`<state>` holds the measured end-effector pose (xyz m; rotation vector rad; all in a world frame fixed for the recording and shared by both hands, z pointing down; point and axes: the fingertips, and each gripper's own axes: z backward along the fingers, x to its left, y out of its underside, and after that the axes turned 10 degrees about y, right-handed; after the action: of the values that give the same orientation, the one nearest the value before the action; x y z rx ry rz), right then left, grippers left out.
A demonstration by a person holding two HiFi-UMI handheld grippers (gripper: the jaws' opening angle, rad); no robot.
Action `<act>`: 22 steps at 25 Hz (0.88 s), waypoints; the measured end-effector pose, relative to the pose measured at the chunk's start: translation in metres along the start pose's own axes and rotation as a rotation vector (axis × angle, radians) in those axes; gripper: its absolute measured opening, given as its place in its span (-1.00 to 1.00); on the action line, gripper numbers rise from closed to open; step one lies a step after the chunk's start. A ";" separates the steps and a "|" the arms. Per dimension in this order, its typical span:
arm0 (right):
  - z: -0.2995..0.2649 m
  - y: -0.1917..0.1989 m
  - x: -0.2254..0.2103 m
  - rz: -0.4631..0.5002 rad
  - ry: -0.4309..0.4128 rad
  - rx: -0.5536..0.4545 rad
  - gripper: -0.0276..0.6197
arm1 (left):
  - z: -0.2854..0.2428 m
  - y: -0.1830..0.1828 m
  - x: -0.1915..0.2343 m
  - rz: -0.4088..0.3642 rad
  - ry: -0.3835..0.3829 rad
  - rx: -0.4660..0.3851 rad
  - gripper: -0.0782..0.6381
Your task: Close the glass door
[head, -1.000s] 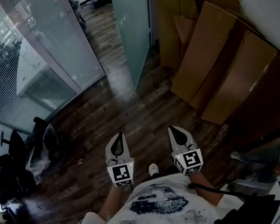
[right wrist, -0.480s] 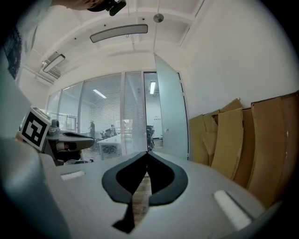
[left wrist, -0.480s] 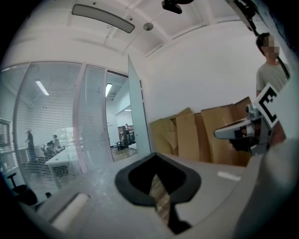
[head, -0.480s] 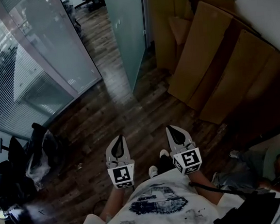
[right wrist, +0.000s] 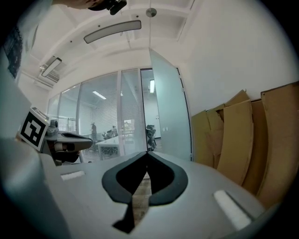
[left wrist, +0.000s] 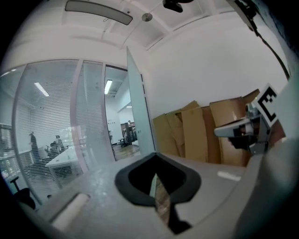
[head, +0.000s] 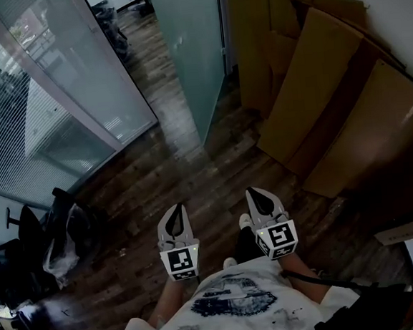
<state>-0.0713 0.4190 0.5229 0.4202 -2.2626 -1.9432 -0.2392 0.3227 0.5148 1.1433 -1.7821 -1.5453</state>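
Approach phase. Over the last second we have walked forward: the door point(head: 195, 50), ajar at 12 o'clock, now stands nearer but well out of reach, so we judge that closing has not begun. The left gripper point(head: 174, 210) and right gripper point(head: 259, 192), at 6 o'clock, are both closed on nothing. Only the head view shows the floor point(head: 193, 176) and where the cardboard point(head: 329, 92) meets it at 2 o'clock. Only the gripper views show the door's full height and the office beyond.
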 end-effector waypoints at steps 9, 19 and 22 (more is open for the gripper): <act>-0.082 -0.026 -0.054 -0.008 -0.028 -0.004 -0.89 | -0.091 -0.030 0.021 -0.015 -0.035 0.010 -0.78; -0.143 -0.043 -0.097 -0.014 -0.073 -0.015 -0.89 | -0.156 -0.052 0.029 -0.025 -0.081 0.012 -0.78; -0.157 -0.045 -0.105 -0.015 -0.090 -0.017 -0.89 | -0.166 -0.055 0.031 -0.027 -0.105 0.011 -0.78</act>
<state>0.0775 0.2951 0.5130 0.3548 -2.3015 -2.0264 -0.1046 0.2083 0.4935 1.1137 -1.8517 -1.6408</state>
